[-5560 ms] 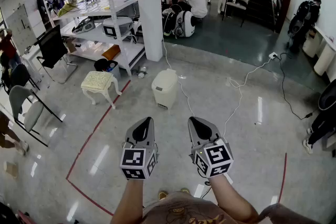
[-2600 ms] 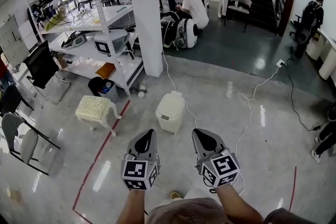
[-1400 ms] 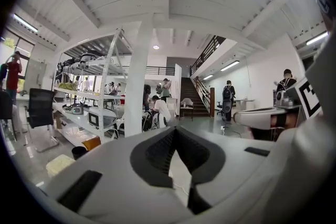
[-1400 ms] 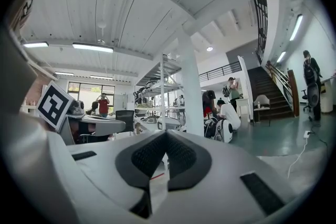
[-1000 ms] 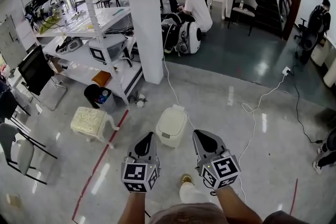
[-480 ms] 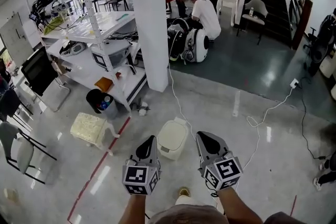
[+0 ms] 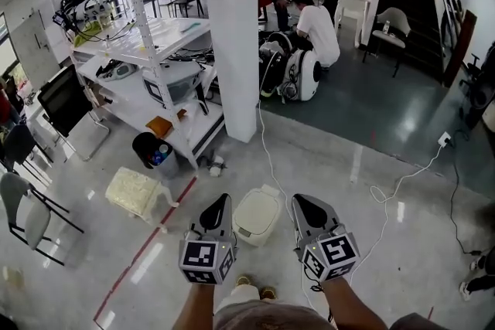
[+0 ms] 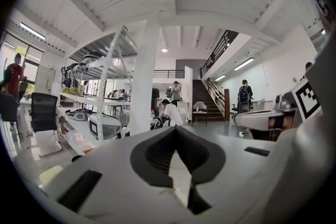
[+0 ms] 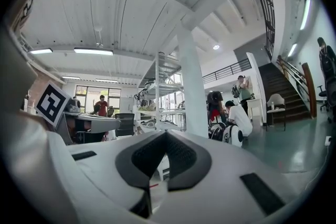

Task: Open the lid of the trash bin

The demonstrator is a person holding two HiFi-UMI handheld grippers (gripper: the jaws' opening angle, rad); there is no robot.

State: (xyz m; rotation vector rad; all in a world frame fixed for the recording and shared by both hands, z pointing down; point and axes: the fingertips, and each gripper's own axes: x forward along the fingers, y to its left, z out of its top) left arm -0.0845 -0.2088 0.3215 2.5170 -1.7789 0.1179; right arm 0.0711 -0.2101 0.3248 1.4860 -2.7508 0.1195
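The cream trash bin stands on the glossy floor with its lid down, just beyond my feet. In the head view it lies between my two grippers and slightly past them. My left gripper is held up to the bin's left, its jaws closed together with nothing between them. My right gripper hangs to the bin's right, also shut and empty. Neither touches the bin. The left gripper view shows the left gripper aimed out across the room, and the right gripper points the same way.
A white pillar and a metal shelving rack stand behind the bin. A cream stool and a black bucket sit to the left. White cables and a red tape line cross the floor. People are farther back.
I have walked toward the bin: it has come from far ahead to between my grippers. Both grippers have stayed shut and held side by side.
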